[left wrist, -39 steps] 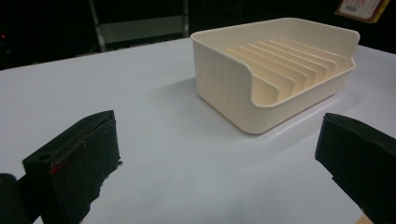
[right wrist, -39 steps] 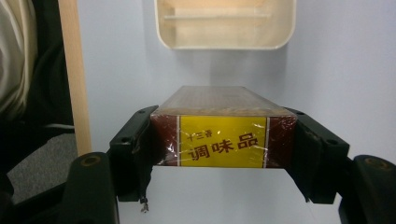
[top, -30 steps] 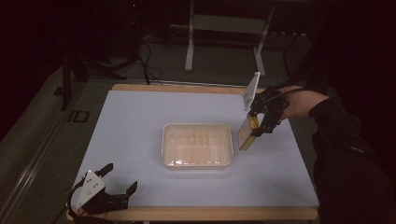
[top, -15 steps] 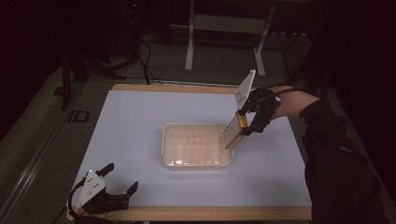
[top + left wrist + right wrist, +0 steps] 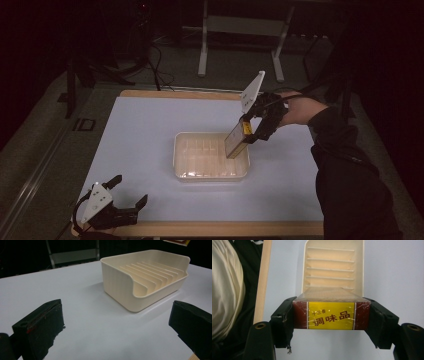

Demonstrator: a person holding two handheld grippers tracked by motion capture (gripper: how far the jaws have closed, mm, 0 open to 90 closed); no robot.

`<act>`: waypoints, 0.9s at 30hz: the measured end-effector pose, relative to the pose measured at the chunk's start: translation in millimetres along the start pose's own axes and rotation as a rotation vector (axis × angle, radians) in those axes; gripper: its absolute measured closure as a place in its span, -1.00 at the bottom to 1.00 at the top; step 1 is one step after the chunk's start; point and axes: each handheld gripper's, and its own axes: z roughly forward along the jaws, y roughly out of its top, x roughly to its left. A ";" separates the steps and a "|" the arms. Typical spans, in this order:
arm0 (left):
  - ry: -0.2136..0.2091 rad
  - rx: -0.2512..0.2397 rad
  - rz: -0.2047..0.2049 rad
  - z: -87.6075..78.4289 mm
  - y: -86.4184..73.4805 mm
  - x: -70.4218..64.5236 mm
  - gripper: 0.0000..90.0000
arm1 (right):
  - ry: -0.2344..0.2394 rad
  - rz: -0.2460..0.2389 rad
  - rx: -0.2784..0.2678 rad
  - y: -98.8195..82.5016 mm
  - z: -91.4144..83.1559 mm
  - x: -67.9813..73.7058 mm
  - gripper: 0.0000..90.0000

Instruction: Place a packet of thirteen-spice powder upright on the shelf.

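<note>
A cream slotted tray [image 5: 211, 161] sits mid-table; its ribs also show in the left gripper view [image 5: 147, 281] and the right gripper view [image 5: 332, 267]. My right gripper [image 5: 250, 132] is shut on a flat box with a red and yellow label [image 5: 331, 315], wrapped in clear film. In the high view the box [image 5: 236, 140] hangs tilted over the tray's right end. My left gripper [image 5: 129, 192] rests open at the table's near left corner, with nothing between its fingers [image 5: 41, 326], well short of the tray.
The white table top [image 5: 150, 130] has a wooden rim [image 5: 175, 93]. A person's dark sleeve [image 5: 345, 165] reaches in from the right. Metal stand legs [image 5: 202, 45] and cables lie on the dark floor behind the table.
My right gripper has carried the box leftward, from beside the tray's right edge to over its right end. The left gripper has stayed put.
</note>
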 end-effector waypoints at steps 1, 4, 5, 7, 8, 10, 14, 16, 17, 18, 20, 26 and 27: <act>0.000 0.001 0.001 0.0 0.0 0.0 -1.00 | 0.006 0.000 -0.003 1.3 1.8 -0.3 -0.29; -0.001 0.000 0.000 -0.1 0.0 0.1 -1.00 | 0.007 -0.012 -0.010 6.0 7.2 -0.9 -0.29; -0.001 0.000 0.000 -0.1 0.0 0.1 -1.00 | 0.007 -0.012 -0.016 7.6 8.6 -1.1 -0.29; -0.002 0.001 0.000 -0.1 0.0 0.2 -1.00 | 0.009 -0.015 -0.026 10.8 11.2 -2.2 -0.29; -0.002 0.001 -0.001 0.0 0.0 0.2 -1.00 | 0.006 -0.013 -0.030 12.3 12.6 -2.3 -0.29; -0.002 0.002 0.001 -0.1 0.1 0.3 -1.00 | 0.006 -0.013 -0.042 15.4 15.6 -3.3 -0.29; -0.002 0.002 0.003 -0.2 0.0 0.4 -1.00 | 0.004 -0.013 -0.068 19.6 21.6 -5.9 -0.29; -0.003 0.003 0.003 -0.2 0.0 0.5 -1.00 | 0.001 -0.010 -0.080 21.2 25.1 -7.4 -0.29; -0.002 0.003 0.004 -0.2 0.0 0.6 -1.00 | 0.002 -0.005 -0.084 22.3 26.7 -7.9 -0.29; -0.003 0.003 0.005 -0.1 0.0 0.6 -1.00 | 0.002 -0.007 -0.089 23.2 28.7 -8.7 -0.29; -0.004 0.003 0.004 0.0 -0.1 0.5 -1.00 | 0.006 -0.006 -0.092 25.3 32.2 -9.5 -0.29; -0.005 0.004 0.005 0.0 -0.1 0.5 -1.00 | 0.010 0.007 -0.121 32.1 40.9 -13.0 -0.29; -0.005 0.004 0.005 0.0 -0.1 0.5 -1.00 | 0.006 0.009 -0.126 33.8 42.9 -13.9 -0.29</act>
